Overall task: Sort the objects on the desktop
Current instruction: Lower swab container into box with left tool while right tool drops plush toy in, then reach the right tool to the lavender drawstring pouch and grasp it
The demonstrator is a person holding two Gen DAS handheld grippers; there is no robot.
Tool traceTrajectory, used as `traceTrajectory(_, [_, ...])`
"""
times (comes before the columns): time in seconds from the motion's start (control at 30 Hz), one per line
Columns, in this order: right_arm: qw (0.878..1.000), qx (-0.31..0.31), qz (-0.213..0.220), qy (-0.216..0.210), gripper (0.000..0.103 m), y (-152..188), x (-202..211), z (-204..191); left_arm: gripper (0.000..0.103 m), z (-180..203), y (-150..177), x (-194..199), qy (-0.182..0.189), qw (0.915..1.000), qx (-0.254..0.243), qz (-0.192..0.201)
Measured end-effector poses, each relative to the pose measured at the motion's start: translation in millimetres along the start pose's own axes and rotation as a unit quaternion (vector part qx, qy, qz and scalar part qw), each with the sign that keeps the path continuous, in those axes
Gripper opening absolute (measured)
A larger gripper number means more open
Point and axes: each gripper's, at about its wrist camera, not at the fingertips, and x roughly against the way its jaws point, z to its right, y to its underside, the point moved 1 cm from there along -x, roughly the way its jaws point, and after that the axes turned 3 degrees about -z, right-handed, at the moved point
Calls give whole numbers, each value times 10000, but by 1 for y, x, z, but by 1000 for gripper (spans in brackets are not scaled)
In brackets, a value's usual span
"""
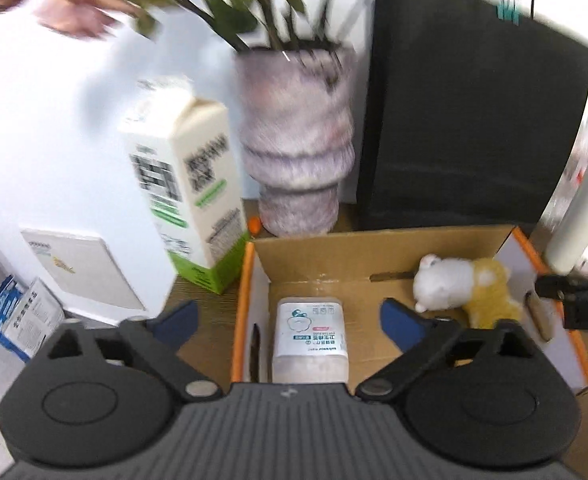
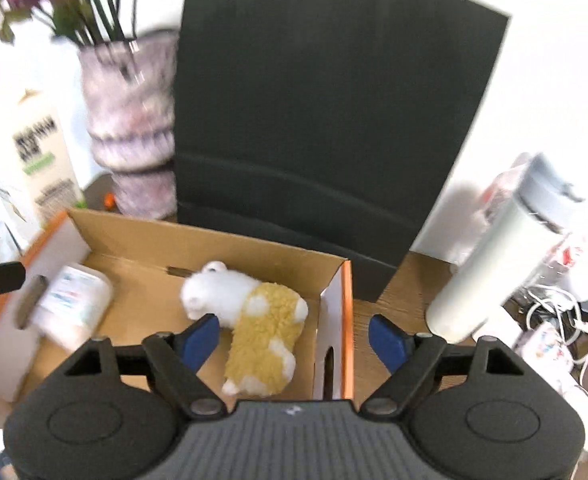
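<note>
Gaping, empty: left tool [image 1: 287,320], right tool [image 2: 294,336]; blurred vase [image 1: 298,144], flowers cropped.

Left claw [image 1: 287,320] and right claw [image 2: 294,338] both wide open, apparently empty, angled downward.

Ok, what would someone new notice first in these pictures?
Probably the plush toy, white and yellow, lying in the cardboard box beside a white pack. Behind the box stands a big black bag, with a vase of flowers and a milk carton to its left.
</note>
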Motion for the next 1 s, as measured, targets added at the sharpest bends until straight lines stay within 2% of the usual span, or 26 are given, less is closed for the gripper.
traceTrajectory(0.17, [9993,-197,206,-236,85,22,56,3,103,-11,18,51,89,9995,288,89])
traceTrajectory(0.23, [9988,-228,364,-252,87,40,76,1,103,-17,39,71,76,9985,438,314])
traceTrajectory(0.3, [9969,-290,636,-363,88,71,93,-1,103,-21,75,84,29,9973,472,553])
traceTrajectory(0.4, [9935,-293,970,-522,88,127,112,-6,103,-17,132,96,-262,9971,174,687])
traceTrajectory(0.5, [9913,-373,1064,-677,88,185,116,-16,103,-20,187,115,291,9964,228,759])
traceTrajectory(0.57, [9900,-428,1129,-734,88,220,119,-25,103,-18,224,126,479,9940,407,891])
traceTrajectory(0.6, [9894,-451,1162,-745,88,239,120,-30,103,-16,240,127,474,9937,358,955])
traceTrajectory(0.67, [9875,-535,1251,-799,88,276,123,-38,103,-6,275,125,167,9953,123,946])
traceTrajectory(0.7, [9877,-551,1226,-793,88,292,124,-41,103,-3,288,125,18,9960,-12,889])
traceTrajectory(0.77, [9888,-523,1191,-739,88,323,132,-47,103,1,315,134,-53,9947,-145,1017])
traceTrajectory(0.9, [9863,-595,1199,-963,88,365,151,-54,103,-1,348,153,352,9934,133,1083])
traceTrajectory(1.0, [9871,-686,1137,-898,88,384,155,-55,103,-4,356,148,118,9938,350,1045])
